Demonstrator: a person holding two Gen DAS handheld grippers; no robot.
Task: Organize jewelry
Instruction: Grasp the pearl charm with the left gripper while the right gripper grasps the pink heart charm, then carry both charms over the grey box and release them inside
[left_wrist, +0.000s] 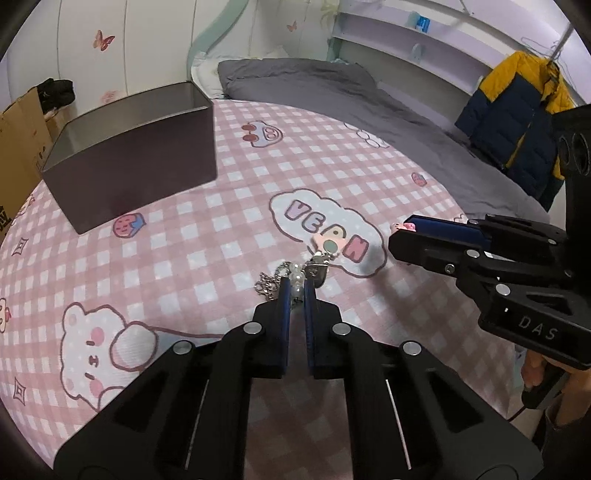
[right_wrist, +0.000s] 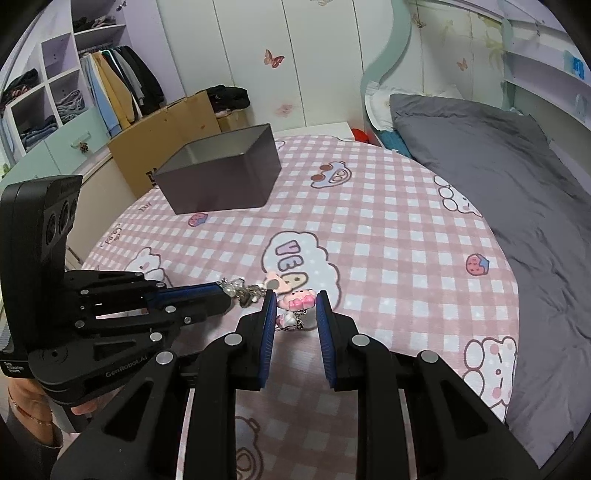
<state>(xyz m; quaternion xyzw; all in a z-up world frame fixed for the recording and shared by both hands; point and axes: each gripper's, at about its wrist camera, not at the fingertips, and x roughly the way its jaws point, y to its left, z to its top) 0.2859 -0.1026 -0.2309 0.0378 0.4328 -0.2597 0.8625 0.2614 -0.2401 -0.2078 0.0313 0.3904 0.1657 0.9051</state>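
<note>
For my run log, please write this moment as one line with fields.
left gripper: shut on pearl chain | right gripper: shut on pink charm | grey box: open, apart from both | surface: checked cloth

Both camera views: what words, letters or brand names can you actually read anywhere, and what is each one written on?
"VE?N", third letter half covered by a charm: cloud print on the pink checked bedspread.
"DAS": body of the right gripper, seen from the left wrist view.
"GenRoboLAI", roughly, last letters unsure: base of the left gripper, right wrist view.
Small white label low on that gripper: too small.
Print on the cardboard box: cut off, unreadable.
</note>
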